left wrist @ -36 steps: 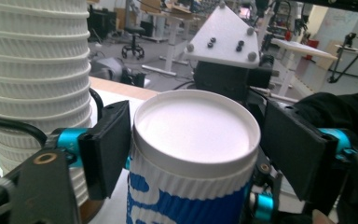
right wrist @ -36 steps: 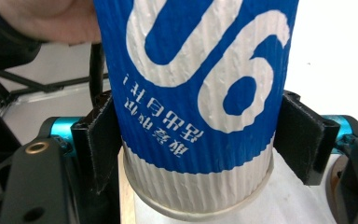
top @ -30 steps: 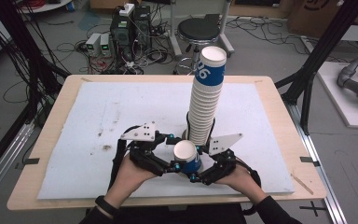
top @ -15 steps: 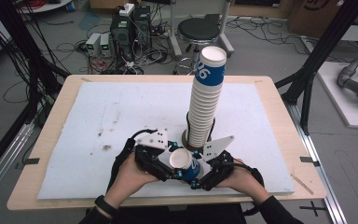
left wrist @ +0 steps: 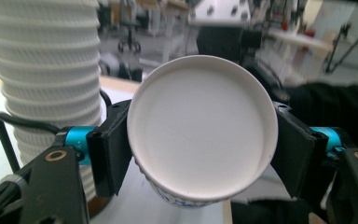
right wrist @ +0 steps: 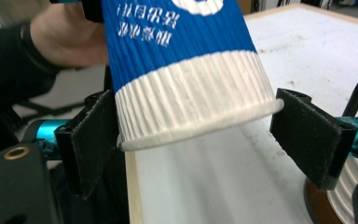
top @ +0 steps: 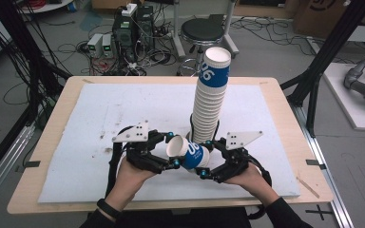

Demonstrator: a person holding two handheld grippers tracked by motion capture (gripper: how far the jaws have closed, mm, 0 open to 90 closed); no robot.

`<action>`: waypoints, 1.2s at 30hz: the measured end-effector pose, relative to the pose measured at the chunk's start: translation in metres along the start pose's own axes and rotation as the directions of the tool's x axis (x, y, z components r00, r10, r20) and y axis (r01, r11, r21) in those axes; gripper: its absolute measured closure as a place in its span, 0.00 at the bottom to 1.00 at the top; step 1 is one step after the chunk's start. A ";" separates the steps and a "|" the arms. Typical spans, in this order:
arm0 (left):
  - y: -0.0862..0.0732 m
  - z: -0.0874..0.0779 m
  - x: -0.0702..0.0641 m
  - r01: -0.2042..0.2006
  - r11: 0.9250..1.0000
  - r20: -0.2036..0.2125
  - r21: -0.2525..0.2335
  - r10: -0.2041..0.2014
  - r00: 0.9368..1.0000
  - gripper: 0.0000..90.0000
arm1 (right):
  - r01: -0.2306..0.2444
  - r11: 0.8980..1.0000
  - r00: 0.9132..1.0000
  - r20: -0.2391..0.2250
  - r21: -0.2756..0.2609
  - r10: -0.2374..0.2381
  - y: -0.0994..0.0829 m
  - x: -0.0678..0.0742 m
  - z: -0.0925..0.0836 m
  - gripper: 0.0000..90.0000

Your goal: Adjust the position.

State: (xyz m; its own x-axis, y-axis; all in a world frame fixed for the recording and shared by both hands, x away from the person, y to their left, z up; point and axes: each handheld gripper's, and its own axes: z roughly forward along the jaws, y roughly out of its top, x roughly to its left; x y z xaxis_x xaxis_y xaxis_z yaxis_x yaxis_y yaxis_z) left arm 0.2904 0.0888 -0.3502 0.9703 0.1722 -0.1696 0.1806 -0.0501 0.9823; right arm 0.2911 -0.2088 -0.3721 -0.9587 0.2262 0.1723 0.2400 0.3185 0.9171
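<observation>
Cup (top: 190, 153) lay sideways near the surface's (top: 100, 109) front edge, btwn both tongs: left tongs (top: 170, 149) clamped its rim end; right tongs (top: 204, 159) just spread wide, off its base.

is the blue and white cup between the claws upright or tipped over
Tipped on its side. The blue and white ribbed paper cup lies about level above the table, one end facing the left claw, the other between the right claw's jaws.
</observation>
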 end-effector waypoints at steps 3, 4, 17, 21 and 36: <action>-0.001 -0.001 0.000 0.009 0.999 0.004 -0.038 -0.009 1.000 0.33 | -0.017 0.999 1.000 -0.008 -0.028 0.017 0.000 0.000 0.000 0.17; -0.002 -0.001 0.000 0.012 0.998 0.000 -0.056 -0.012 1.000 0.33 | -0.038 0.998 0.999 -0.021 -0.047 0.037 0.000 0.000 0.002 0.17; -0.003 0.002 0.000 0.029 1.000 0.028 -0.006 -0.029 0.999 0.33 | 0.004 1.000 0.999 -0.046 0.008 -0.003 0.003 -0.001 -0.002 0.23; 0.000 0.004 0.001 0.046 0.995 0.052 0.091 -0.051 0.997 0.29 | 0.058 0.994 0.998 -0.036 0.093 -0.055 0.007 0.000 -0.004 0.26; -0.010 -0.001 0.012 0.058 0.998 0.086 0.026 -0.060 0.994 0.33 | 0.036 0.999 0.999 -0.010 0.020 -0.036 0.011 -0.002 -0.017 0.20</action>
State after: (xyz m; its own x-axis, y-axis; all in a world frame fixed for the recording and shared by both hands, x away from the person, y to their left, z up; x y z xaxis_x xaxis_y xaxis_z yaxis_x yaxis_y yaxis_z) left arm 0.2999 0.0921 -0.3620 0.9679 0.0897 -0.2349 0.2411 -0.0655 0.9683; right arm 0.2929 -0.2215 -0.3557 -0.9683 0.2050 0.1429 0.2081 0.3446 0.9154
